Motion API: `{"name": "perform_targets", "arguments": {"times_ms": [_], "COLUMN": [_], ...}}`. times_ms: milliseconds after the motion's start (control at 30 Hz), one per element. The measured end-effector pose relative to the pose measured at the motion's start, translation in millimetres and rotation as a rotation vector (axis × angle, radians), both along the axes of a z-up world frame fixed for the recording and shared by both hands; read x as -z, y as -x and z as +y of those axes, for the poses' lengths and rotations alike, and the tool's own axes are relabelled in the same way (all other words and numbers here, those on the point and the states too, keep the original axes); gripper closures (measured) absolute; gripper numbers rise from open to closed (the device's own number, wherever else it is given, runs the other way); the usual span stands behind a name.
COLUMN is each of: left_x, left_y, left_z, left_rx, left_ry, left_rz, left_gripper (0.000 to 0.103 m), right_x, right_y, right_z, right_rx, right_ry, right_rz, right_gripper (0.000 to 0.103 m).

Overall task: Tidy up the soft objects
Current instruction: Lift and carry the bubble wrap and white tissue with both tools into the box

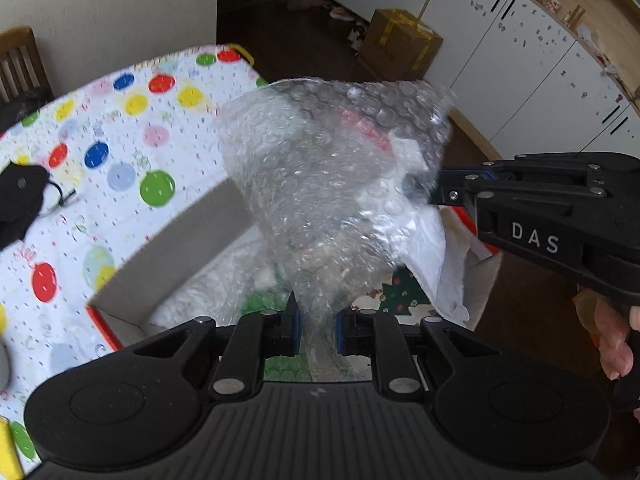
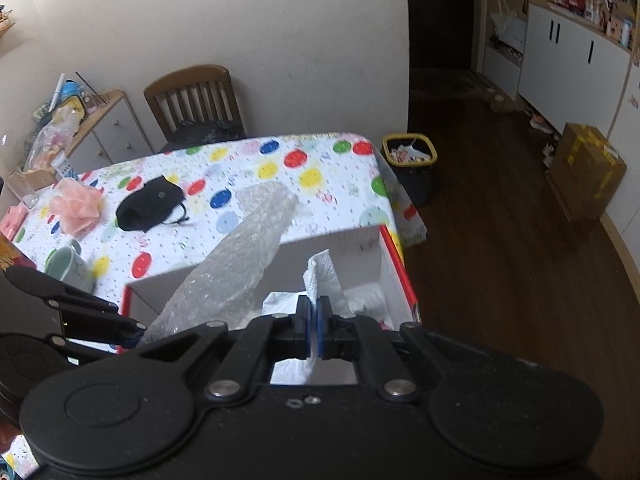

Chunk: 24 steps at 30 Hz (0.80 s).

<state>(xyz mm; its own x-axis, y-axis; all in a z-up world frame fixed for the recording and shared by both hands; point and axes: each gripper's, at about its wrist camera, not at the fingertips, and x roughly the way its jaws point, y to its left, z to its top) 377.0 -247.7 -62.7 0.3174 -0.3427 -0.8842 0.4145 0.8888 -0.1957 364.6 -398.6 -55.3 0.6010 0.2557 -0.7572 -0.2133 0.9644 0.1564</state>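
Observation:
A clear sheet of bubble wrap (image 1: 332, 184) stands up over the open cardboard box (image 1: 132, 276), and my left gripper (image 1: 316, 328) is shut on its lower end. From the right wrist view the bubble wrap (image 2: 236, 264) slants up over the box (image 2: 394, 264) from my left gripper (image 2: 134, 334) at the left. My right gripper (image 2: 314, 326) is shut on a white paper towel (image 2: 324, 280) above the box. In the left wrist view the right gripper (image 1: 448, 190) comes in from the right, with the white paper towel (image 1: 432, 256) hanging under it.
On the dotted tablecloth (image 2: 280, 168) lie a black pouch (image 2: 150, 204), a pink mesh sponge (image 2: 76, 204) and a green mug (image 2: 70, 266). A wooden chair (image 2: 196, 100) stands behind the table. A bin (image 2: 410, 168) and a brown carton (image 2: 588, 168) sit on the dark floor.

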Motion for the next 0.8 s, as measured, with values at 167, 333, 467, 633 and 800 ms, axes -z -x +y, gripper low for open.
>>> {"name": "perform_targets", "arguments": {"times_ms": [167, 333, 467, 633, 800], "left_x": [24.6, 45.4, 59.9, 74.8, 82.3], "left_y": [-2.7, -7.2, -8.3, -2.5, 1.5], "left_z": [-2.9, 0.0, 4.0, 4.5, 3.7], "left_rx": [-0.015, -0.039, -0.043, -0.028, -0.018], "left_ry": [-0.004, -0.015, -0.007, -0.006, 0.009], "left_rz": [0.032, 0.066, 0.110, 0.138, 0.137], "left_gripper": [0.087, 0.087, 0.087, 0.087, 0.087], "right_x": [19.5, 36.9, 49.9, 63.4, 69.2], "right_y": [-2.5, -2.3, 2.6, 7.0, 9.8], "right_z": [0.7, 2.1, 1.8, 4.7, 6.0], "right_rx": [0.004, 0.001, -0.005, -0.019, -0.023], "right_ry": [-0.008, -0.012, -0.026, -0.030, -0.028], "right_rz": [0.029, 0.062, 0.093, 0.124, 0.133], "right_gripper": [0.101, 0.101, 0.101, 0.101, 0.101]}}
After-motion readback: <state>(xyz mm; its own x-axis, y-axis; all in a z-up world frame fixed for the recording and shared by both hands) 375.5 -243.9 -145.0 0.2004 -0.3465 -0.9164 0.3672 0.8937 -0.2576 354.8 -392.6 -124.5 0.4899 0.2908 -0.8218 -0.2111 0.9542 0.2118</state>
